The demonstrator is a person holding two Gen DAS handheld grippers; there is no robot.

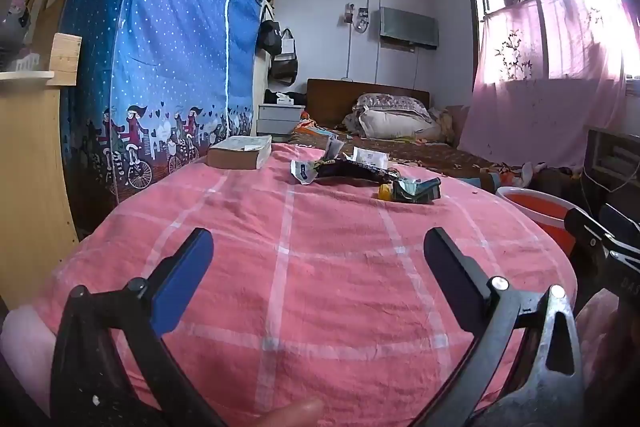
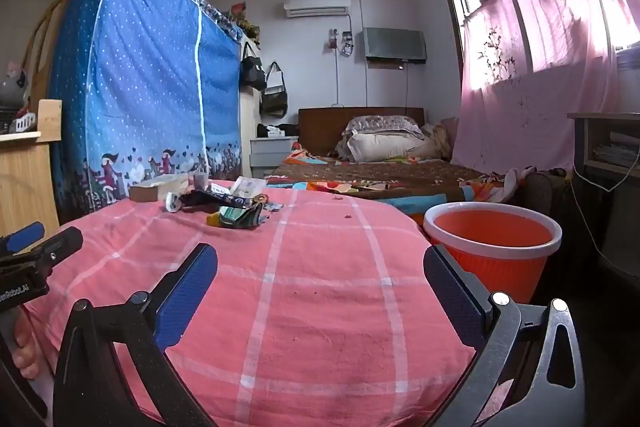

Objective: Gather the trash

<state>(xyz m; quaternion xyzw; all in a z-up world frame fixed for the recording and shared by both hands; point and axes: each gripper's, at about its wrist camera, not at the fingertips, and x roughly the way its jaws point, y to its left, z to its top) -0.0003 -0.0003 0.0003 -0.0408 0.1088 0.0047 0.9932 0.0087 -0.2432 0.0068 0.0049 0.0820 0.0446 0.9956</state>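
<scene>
Pink checked cloth-covered table: crumpled wrappers and packets of trash heaped at far end; flat brown cardboard box just beside. Orange plastic bucket beside table's right edge. Left gripper and right gripper spread wide, empty, over near end.

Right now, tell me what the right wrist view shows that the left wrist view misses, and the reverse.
Only the right wrist view shows the orange bin whole, open mouth included, standing beside the pink cloth, and a wooden shelf under the window. Only the left wrist view shows the bin partly hidden behind the right gripper. Both show the wrapper pile far across the cloth, the cardboard box, and both grippers open and empty: left gripper, right gripper.
</scene>
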